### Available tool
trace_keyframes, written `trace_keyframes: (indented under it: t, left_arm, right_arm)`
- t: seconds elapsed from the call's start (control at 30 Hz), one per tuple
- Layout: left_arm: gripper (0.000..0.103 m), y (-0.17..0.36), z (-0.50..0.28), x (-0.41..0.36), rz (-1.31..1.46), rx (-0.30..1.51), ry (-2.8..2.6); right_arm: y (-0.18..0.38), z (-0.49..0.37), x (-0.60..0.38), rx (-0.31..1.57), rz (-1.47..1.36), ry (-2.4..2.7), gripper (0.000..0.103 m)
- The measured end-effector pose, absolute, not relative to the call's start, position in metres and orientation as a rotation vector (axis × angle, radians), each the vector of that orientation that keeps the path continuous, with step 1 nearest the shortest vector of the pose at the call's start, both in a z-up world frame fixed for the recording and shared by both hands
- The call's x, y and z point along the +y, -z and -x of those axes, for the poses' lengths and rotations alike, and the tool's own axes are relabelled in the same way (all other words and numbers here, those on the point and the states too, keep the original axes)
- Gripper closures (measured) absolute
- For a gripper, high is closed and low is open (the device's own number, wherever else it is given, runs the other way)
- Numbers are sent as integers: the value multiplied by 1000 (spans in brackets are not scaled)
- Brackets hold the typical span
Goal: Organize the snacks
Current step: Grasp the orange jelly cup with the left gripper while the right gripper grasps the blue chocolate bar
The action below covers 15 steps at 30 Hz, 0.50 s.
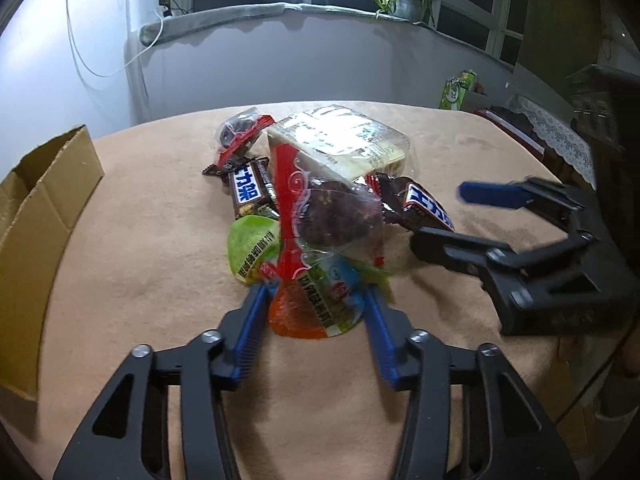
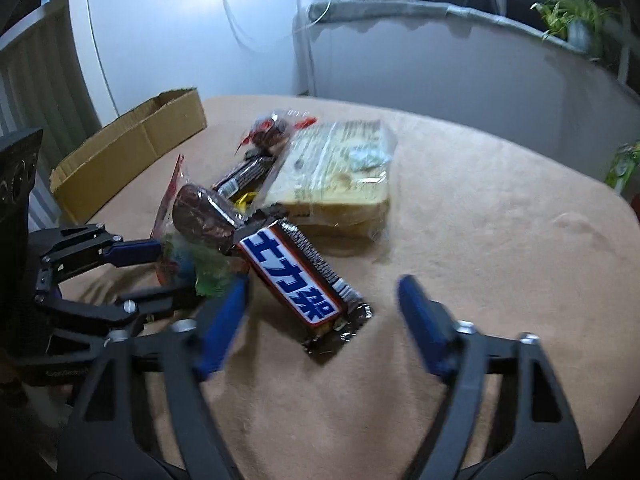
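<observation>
**Both hands at the snack pile**

My left gripper (image 1: 316,304) has its blue fingers (image 1: 250,320) closed on a small round jelly cup (image 1: 316,308) with an orange body and a printed foil lid; the pads press on its two sides at the near edge of the pile. Just beside it, to the left, lies a second cup with a green lid (image 1: 250,254).

My right gripper (image 2: 324,312) stands open, its fingers (image 2: 420,320) either side of the near end of a brown chocolate bar (image 2: 296,280) with blue-and-white lettering, not touching it. That bar lies flat on the table (image 2: 480,240), which is covered in a tan cloth.

Above the cups, a red-and-clear bag holding a dark round cake (image 1: 332,216) leans over the heap. Left of it lies another chocolate bar (image 1: 252,192), and behind that a smaller red-and-clear bag (image 1: 244,136). At the back of the pile sits a clear-wrapped block of pale sliced bread or cake (image 1: 340,140).

Well apart, at the table's left edge, an open cardboard box (image 1: 44,208) stands.
</observation>
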<state>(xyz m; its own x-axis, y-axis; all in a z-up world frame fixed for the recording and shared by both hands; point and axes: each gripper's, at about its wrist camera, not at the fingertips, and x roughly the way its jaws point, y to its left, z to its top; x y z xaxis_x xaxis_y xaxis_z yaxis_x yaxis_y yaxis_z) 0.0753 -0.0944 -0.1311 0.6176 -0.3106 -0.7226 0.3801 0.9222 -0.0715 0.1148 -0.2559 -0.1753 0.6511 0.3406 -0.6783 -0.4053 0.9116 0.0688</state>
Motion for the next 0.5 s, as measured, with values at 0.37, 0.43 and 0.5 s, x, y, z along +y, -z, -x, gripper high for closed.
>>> trace_keyframes:
  t: [0.37, 0.43, 0.5]
  left_arm:
    - [72, 130, -67, -69, -15, 808, 406]
    - [72, 129, -62, -65, -8, 810, 404]
    - [72, 127, -56, -61, -2, 807, 398]
  right_arm:
    - [179, -101, -278, 708, -45, -430, 66]
    - [178, -95, -284, 695, -86, -430, 66]
    - [178, -91, -289, 688, -121, -429, 66]
